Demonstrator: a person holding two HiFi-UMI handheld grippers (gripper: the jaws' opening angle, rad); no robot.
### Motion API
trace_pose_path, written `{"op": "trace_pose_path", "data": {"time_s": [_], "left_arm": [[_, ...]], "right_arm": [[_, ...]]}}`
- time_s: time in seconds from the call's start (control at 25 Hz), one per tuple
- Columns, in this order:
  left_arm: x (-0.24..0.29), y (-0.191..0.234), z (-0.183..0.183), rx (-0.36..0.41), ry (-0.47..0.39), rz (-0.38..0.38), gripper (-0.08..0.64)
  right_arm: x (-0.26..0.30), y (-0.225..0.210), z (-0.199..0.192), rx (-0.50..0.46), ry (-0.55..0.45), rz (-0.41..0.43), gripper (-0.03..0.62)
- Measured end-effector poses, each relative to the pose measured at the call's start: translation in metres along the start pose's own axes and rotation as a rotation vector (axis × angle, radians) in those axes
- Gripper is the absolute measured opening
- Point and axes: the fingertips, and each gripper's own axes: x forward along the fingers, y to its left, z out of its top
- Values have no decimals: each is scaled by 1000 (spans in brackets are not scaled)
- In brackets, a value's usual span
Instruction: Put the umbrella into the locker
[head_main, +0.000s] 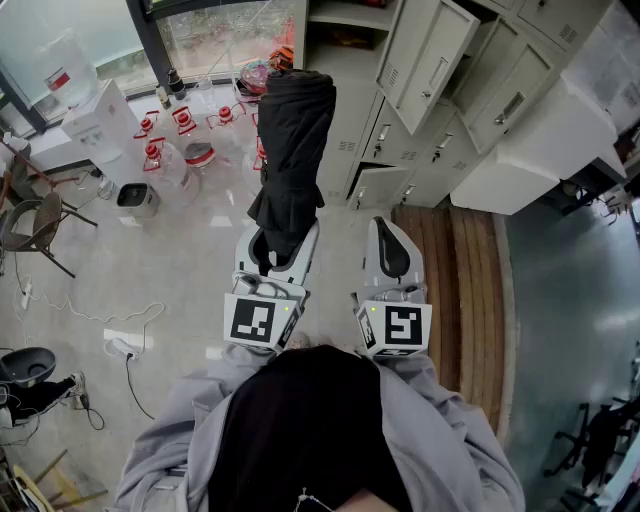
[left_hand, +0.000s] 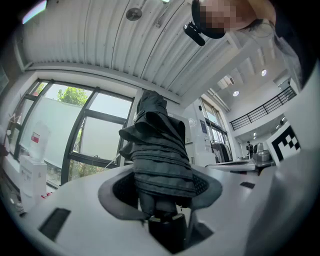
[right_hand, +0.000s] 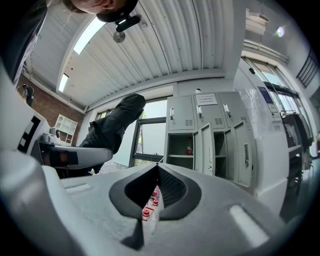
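While the carry toward the lockers (head_main: 480, 90) seems in hand, the umbrella (head_main: 295, 140) is shown upright in the left claw (head_main: 283, 240) in the head view. In the left gripper view, wide-set jaws are clamped on its folded lower end. In the right gripper view, the right claw (right_hand: 154, 172) is seen closed and empty, with an open compartment (right_hand: 180, 150) ahead of it. An advance of the umbrella into it is probably called for next.

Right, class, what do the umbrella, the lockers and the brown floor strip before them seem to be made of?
Umbrella: dark matte fabric, probably nylon or polyester; it bunches in soft pleats.
Lockers: pale grey painted sheet metal, by the thin flat doors and vent slots.
Floor strip: wood or wood-look boards; brown, with plank lines.
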Motion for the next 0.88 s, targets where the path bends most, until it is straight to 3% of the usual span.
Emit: {"op": "trace_pose_path", "data": {"time_s": [0.12, 0.88], "left_arm": [[1, 4, -4, -11, 42, 16, 218], [9, 18, -13, -27, 10, -56, 218]], "right_arm": [[2, 2, -2, -8, 2, 1, 3], [21, 12, -12, 10, -2, -40, 3]]}}
